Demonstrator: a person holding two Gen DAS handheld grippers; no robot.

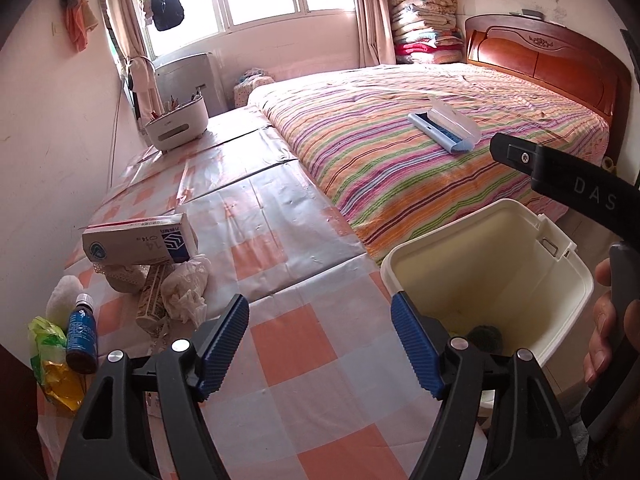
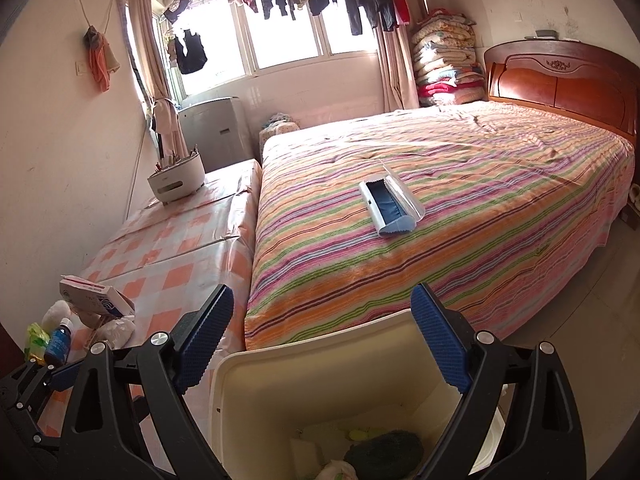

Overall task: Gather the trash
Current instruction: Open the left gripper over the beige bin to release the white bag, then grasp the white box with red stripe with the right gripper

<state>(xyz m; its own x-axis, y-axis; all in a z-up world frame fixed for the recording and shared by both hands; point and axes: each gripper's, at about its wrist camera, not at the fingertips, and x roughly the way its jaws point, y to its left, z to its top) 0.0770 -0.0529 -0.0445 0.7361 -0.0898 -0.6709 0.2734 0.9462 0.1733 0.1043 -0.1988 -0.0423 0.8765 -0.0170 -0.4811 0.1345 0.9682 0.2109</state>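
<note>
My left gripper [image 1: 318,312] is open over the checkered table [image 1: 288,360], and nothing lies between its blue pads. To its left sits a pile of trash: a cardboard box [image 1: 140,240], crumpled tissue [image 1: 186,288], a blue bottle [image 1: 82,330] and a green-yellow bag [image 1: 52,356]. A cream trash bin [image 1: 488,276] stands at the table's right edge with a dark lump [image 1: 484,338] at its bottom. My right gripper [image 2: 324,308] is open above the bin [image 2: 280,380] and holds nothing. Inside the bin lie a dark wad [image 2: 384,452] and pale scraps.
A striped bed [image 2: 440,220] fills the right side, with a blue-white lint brush [image 2: 390,208] lying on it. A white caddy [image 1: 176,126] stands at the table's far end by the wall. A hand [image 1: 604,320] grips the right tool beside the bin.
</note>
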